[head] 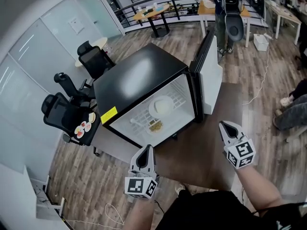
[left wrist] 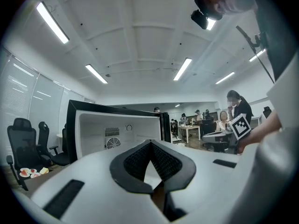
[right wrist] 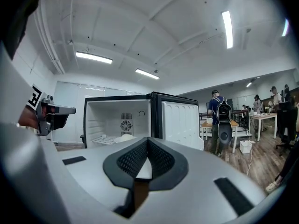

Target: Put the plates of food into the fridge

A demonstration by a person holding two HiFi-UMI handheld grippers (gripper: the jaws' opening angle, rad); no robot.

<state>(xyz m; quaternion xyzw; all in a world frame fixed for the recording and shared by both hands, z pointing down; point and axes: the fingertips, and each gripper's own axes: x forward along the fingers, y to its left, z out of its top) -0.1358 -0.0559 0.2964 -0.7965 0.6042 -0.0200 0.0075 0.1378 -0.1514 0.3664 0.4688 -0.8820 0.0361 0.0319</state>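
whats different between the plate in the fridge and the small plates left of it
The plate inside the fridge looks larger, plain white, on the wire shelf. The small plates outside show red and yellow food and sit by the chairs. All lie flat.

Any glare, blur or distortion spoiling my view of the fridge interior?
Head view: strong fisheye bending, pale glare on the fridge top, interior bright, sharp. Left gripper view: the left gripper fills the lower half, interior dimmer. Right gripper view: ceiling strips glare, fridge clear.
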